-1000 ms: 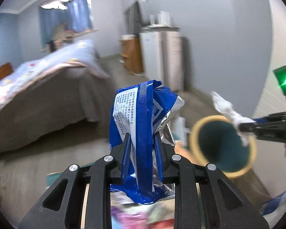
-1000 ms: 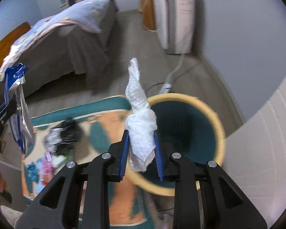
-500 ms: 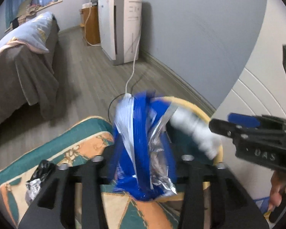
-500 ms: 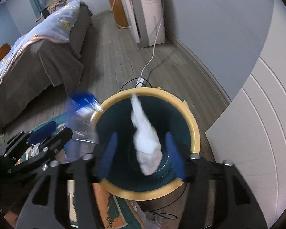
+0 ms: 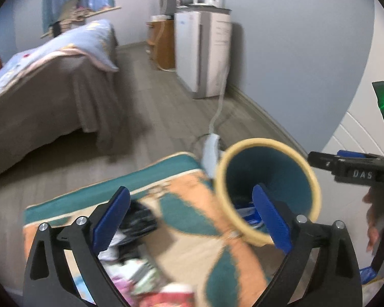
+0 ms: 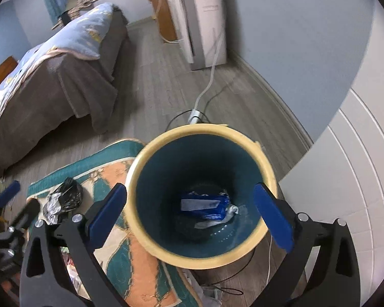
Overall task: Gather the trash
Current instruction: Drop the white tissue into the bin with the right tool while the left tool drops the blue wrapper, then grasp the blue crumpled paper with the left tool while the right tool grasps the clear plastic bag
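Observation:
A teal trash bin with a yellow rim (image 6: 267,168) stands on the floor at the rug's edge; it also shows in the left wrist view (image 5: 313,179). A blue snack wrapper (image 6: 204,204) and a white paper wad (image 6: 233,209) lie on its bottom. My right gripper (image 6: 189,212) is open and empty, right above the bin. My left gripper (image 5: 192,216) is open and empty, above the rug just left of the bin. A crumpled black and silver bag (image 6: 64,199) lies on the rug, with several blurred wrappers (image 5: 138,273) nearer me.
A teal and orange rug (image 5: 181,245) covers the floor to the left of the bin. A bed (image 6: 48,71) stands at the left. A white appliance (image 6: 204,18) stands by the far wall, its cable (image 6: 207,87) and plug lying behind the bin. A white panelled door (image 6: 358,179) is at the right.
Both grippers opened. The blue wrapper left my left gripper and the white paper left my right gripper; both now lie in the bin. My left gripper moved back to the left.

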